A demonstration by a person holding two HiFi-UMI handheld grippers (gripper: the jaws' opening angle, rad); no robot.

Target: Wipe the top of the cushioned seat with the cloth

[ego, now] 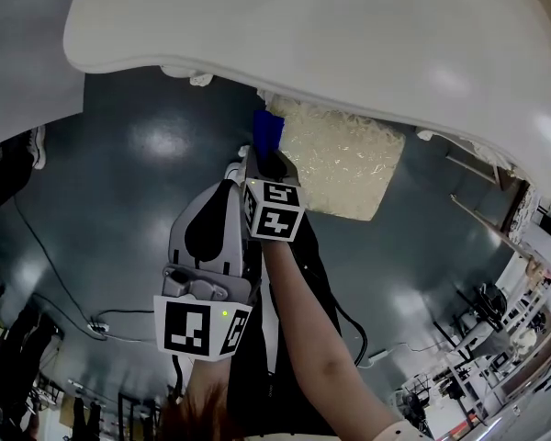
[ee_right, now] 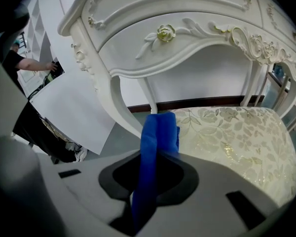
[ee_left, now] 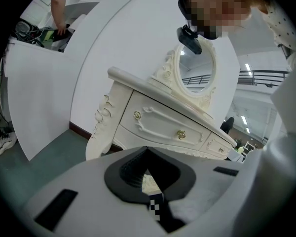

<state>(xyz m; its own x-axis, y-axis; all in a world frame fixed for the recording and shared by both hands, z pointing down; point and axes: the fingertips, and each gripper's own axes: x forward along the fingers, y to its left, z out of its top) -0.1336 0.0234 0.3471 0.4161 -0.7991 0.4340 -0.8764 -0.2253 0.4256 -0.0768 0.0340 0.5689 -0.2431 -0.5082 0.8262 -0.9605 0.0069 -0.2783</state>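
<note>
The cushioned seat [ego: 342,162] is cream with a gold leaf pattern and stands partly under a white dressing table [ego: 349,44]. My right gripper [ego: 266,157] is shut on a blue cloth [ego: 267,131], holding it at the seat's left edge. In the right gripper view the cloth [ee_right: 158,132] sticks up between the jaws, its tip over the near left corner of the seat [ee_right: 232,137]. My left gripper [ego: 231,176] hangs lower and to the left, off the seat. Its jaws [ee_left: 147,169] look shut with nothing in them.
The dressing table [ee_left: 158,120] has carved drawers and an oval mirror [ee_left: 197,68]. Its curved leg [ee_right: 113,98] stands just left of the seat. A white panel [ee_left: 39,93] leans at the left. Cables [ego: 64,292] lie on the dark floor. A person [ee_right: 24,63] stands far left.
</note>
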